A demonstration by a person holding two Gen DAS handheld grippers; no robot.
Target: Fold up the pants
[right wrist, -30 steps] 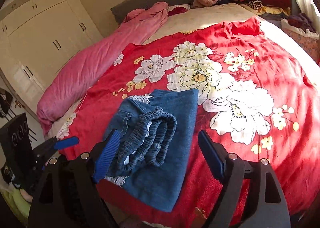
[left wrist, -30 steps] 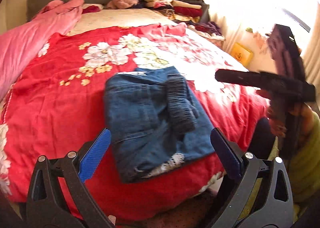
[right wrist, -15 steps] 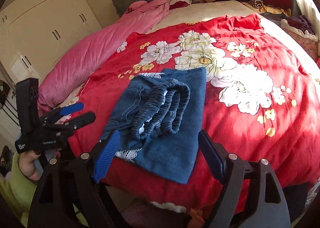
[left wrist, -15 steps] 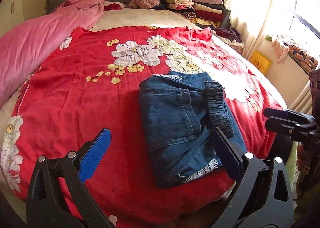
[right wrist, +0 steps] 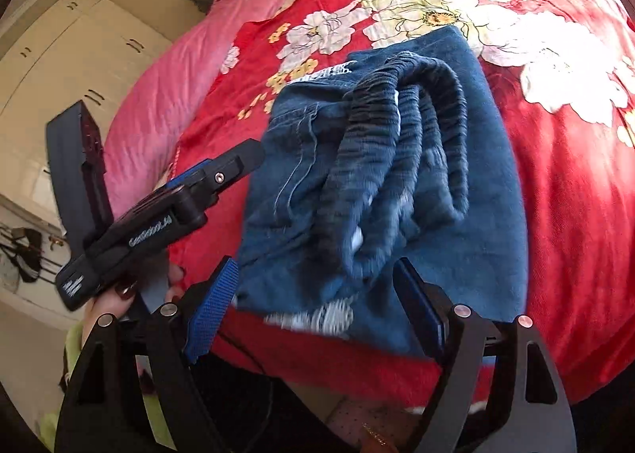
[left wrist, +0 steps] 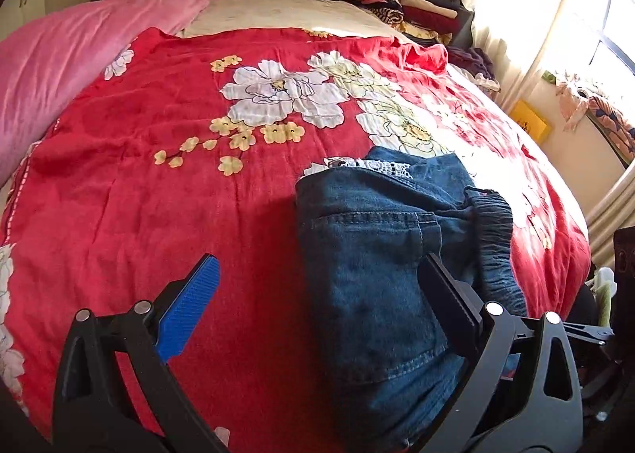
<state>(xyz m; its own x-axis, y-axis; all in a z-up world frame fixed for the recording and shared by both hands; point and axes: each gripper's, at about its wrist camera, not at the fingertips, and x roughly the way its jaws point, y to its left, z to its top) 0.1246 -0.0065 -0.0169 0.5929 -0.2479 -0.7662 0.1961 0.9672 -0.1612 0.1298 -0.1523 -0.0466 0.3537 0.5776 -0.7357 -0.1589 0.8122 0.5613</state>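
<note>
The folded blue denim pants (left wrist: 381,262) lie near the front edge of the bed on the red flowered bedspread (left wrist: 198,191), with the gathered elastic waistband (right wrist: 401,159) on top and white lace trim showing at both ends. My left gripper (left wrist: 317,282) is open and empty, low over the bedspread, with its right finger over the pants' left part. My right gripper (right wrist: 317,294) is open and empty at the pants' near edge. The left gripper's body also shows in the right wrist view (right wrist: 158,214), held in a hand.
A long pink duvet (left wrist: 71,56) lies along the bed's left side. A stack of folded clothes (left wrist: 397,4) sits at the headboard's right. A window with curtains (left wrist: 555,16) is at the right. White wardrobe doors (right wrist: 79,56) stand beyond the bed's left side.
Both grippers have moved closer to the pants and lower. The left gripper has shifted left, so the pants now sit under its right finger. The pants have not moved.
</note>
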